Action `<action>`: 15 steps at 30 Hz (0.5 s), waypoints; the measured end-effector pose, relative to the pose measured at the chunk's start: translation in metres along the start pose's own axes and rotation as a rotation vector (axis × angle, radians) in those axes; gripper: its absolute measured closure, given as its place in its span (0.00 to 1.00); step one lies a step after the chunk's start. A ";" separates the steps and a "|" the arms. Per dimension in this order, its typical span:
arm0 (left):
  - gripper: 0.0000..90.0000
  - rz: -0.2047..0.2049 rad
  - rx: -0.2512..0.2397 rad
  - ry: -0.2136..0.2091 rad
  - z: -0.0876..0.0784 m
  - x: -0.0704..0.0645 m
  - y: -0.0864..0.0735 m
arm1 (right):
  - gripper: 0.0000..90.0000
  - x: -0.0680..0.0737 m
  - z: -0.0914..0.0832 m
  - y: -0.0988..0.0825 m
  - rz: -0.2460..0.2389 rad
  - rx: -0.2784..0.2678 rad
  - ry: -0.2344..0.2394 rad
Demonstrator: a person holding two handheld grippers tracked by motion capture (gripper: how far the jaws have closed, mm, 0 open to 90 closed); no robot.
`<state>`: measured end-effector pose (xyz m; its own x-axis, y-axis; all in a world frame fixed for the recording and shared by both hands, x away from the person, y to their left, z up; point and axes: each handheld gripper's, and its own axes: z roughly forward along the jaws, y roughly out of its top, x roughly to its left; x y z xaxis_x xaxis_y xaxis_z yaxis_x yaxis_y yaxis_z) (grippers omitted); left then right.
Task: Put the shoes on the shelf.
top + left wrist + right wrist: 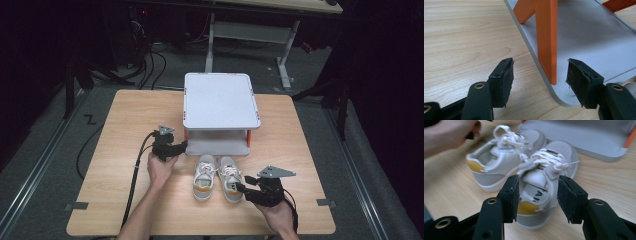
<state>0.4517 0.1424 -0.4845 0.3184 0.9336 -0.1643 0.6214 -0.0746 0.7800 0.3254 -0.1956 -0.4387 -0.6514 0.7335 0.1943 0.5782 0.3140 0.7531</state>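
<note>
A pair of small white-and-grey shoes with yellow heels stands side by side on the wooden table [125, 125], toes toward a grey two-level shelf [220, 100] with orange legs. My right gripper [245, 190] [538, 183] is open, its jaws on either side of the right shoe's [230, 179] [549, 165] heel; no pad visibly presses. The left shoe [205, 177] [496, 167] sits beside it. My left gripper [184, 146] [540, 68] is open at the shelf's front left corner, its jaws straddling an orange leg [547, 37] above the lower tray [586, 37] without touching it.
The shelf's flat top is bare. Bare table lies left and right of the shoes. The other hand [446, 135] appears at the upper left of the right gripper view. Behind the table stand a desk frame [250, 30] and floor cables [145, 65].
</note>
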 end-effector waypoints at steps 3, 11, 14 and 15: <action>0.43 -0.001 0.005 -0.004 0.003 -0.001 -0.001 | 0.58 0.005 0.001 0.004 -0.006 -0.003 0.001; 0.47 0.061 0.047 0.014 0.013 -0.007 0.001 | 0.58 0.022 0.027 0.014 -0.020 0.116 0.020; 0.48 0.072 0.039 0.003 0.014 -0.010 0.006 | 0.57 0.025 0.034 0.016 -0.013 0.138 0.011; 0.48 0.076 0.047 0.002 0.015 -0.013 0.010 | 0.54 0.028 0.038 0.017 -0.002 0.137 0.010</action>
<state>0.4650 0.1246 -0.4835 0.3642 0.9254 -0.1043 0.6287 -0.1617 0.7607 0.3361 -0.1473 -0.4439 -0.6568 0.7272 0.1994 0.6382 0.3953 0.6606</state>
